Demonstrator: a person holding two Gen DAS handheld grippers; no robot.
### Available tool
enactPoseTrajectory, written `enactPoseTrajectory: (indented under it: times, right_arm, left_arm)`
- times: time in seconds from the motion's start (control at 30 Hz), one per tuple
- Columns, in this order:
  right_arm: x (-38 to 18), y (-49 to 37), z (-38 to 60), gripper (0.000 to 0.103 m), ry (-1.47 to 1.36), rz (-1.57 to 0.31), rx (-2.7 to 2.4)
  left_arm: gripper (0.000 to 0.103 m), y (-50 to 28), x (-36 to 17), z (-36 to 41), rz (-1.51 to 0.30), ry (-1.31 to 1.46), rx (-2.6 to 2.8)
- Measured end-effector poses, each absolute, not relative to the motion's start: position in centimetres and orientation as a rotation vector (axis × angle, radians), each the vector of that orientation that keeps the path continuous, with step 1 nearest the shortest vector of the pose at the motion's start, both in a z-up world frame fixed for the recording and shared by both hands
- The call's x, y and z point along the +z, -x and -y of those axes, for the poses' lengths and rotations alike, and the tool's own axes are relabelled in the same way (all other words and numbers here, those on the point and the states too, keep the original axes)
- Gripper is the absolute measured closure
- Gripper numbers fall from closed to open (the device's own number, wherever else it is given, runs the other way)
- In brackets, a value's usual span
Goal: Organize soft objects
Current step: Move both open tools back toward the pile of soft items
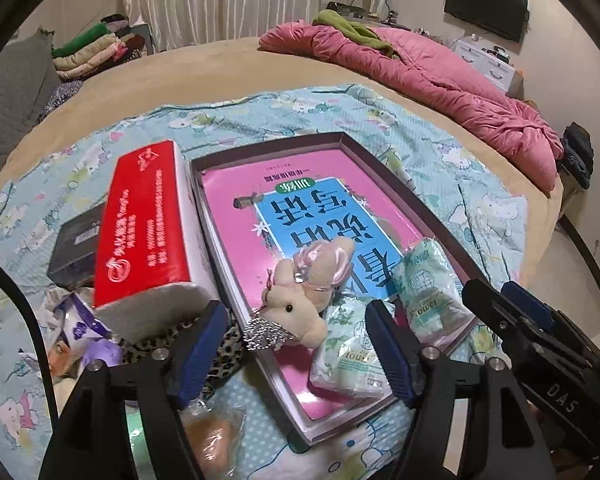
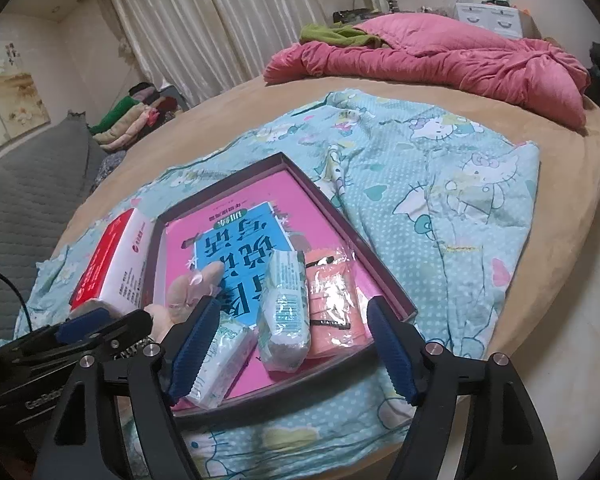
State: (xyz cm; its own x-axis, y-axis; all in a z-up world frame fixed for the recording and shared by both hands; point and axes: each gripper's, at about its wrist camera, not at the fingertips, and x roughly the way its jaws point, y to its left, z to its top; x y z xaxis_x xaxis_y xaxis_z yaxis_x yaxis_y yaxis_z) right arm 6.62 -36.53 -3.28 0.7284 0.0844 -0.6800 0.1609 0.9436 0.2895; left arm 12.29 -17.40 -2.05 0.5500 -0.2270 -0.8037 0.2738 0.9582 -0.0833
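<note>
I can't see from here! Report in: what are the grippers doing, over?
Left gripper open over plush toy in tray. Right gripper open above tissue packs. Red box beside tray, not blocking.

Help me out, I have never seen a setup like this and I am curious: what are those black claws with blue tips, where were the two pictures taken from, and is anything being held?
The claws are hand-held grippers; a person holds one in each hand, each with a camera looking along its fingers. One picture comes from the left gripper, the other from the right gripper. Both are open and hold nothing. They hover over a shallow box on a cartoon-print blanket on a bed. In the box lie a plush toy, two green-white tissue packs and an orange packet. Beside the box stands a red tissue pack.
</note>
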Motion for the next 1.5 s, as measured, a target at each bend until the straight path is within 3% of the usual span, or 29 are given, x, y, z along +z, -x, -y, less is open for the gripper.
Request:
enactPoseTrajectory:
  times: [0.23,1.5]
  right_arm:
    - [-2.4,-6.3,36.0,0.024,-0.342,-0.721,-0.05]
    - [3.1,-4.6,31.4,0.018,-0.163,-0.671,-0.143]
  left_arm:
    - [0.023,-11.2,-0.6,16.5,-0.914,-0.063,-0.303]
    - [0.016,-8.5,2.5,10.3,-0.884,-0.007,-0.259]
